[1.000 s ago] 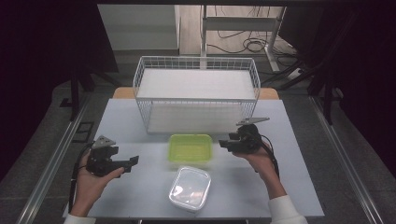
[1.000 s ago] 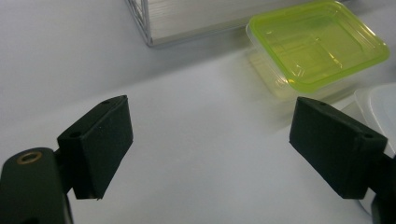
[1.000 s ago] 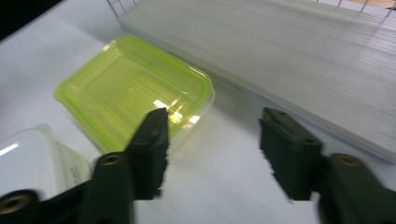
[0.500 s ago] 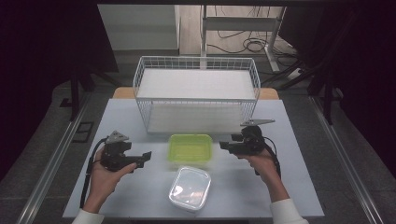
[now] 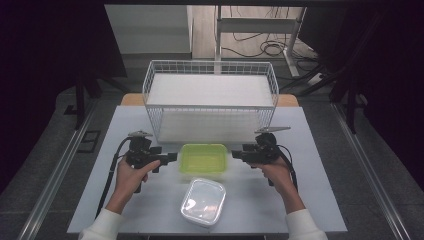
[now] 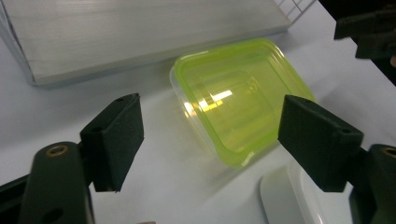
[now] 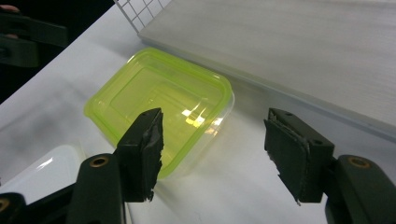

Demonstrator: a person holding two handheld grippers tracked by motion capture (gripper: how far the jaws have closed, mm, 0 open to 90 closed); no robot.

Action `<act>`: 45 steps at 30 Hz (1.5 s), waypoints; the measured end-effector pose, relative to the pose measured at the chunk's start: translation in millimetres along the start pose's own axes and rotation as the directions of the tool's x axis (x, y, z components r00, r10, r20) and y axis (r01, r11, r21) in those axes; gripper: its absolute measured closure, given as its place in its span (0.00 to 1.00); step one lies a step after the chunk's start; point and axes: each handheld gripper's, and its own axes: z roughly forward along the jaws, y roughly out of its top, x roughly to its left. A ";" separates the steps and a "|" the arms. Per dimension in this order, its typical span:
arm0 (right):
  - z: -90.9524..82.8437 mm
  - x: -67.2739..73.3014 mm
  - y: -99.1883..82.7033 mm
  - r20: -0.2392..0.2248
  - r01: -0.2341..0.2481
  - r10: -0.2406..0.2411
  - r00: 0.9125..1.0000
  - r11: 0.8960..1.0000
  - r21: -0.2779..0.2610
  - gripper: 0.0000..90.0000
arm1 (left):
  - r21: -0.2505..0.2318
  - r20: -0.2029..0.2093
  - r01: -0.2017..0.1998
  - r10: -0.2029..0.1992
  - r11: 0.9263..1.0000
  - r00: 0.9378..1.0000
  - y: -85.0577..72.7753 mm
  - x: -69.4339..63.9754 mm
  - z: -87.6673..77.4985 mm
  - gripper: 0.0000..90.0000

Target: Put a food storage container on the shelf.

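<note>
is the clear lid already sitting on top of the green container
No, the clear lid lies flat on the table, nearer the person than the green container, which stands uncovered in the high view.

On the desk (image 5: 320, 200), the open container (image 5: 203, 158) lies at the centre, and the wire basket (image 5: 210, 100) stands just behind it, at 12 o'clock from it. The closed container (image 5: 202, 201) lies just before the open one, at 6 o'clock, very near but I cannot tell if they touch. The left gripper (image 5: 172, 157) is at 9 o'clock of the open container and the right gripper (image 5: 236, 154) at 3 o'clock, both just beside its rim, with jaws pointing toward it.
</note>
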 end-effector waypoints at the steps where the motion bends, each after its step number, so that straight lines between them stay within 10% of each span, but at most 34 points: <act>1: 3.7 -0.1 1.0 -0.006 -0.015 0.015 1.000 1.000 0.000 0.43 | 0.013 0.009 0.026 -0.026 1.000 1.000 1.9 4.5 7.4 0.28; 25: 50.4 4.7 -7.8 0.000 -0.129 0.129 0.992 0.987 0.100 0.55 | 0.116 0.121 0.179 -0.193 0.977 0.974 -7.7 27.2 45.2 0.55; 37: 58.3 -4.8 -18.1 -0.077 -0.217 0.229 0.970 0.966 0.139 0.75 | 0.168 0.202 0.228 -0.260 0.959 0.944 -12.9 29.2 62.7 0.81; 42: 57.2 -4.6 -18.8 -0.109 -0.278 0.292 0.950 0.952 0.130 0.82 | 0.150 0.208 0.242 -0.270 0.959 0.940 -13.8 27.8 60.7 0.85; 45: 54.1 -0.9 -17.5 -0.108 -0.281 0.292 0.950 0.954 0.105 0.87 | 0.125 0.175 0.215 -0.235 0.969 0.956 -12.6 22.1 54.8 0.88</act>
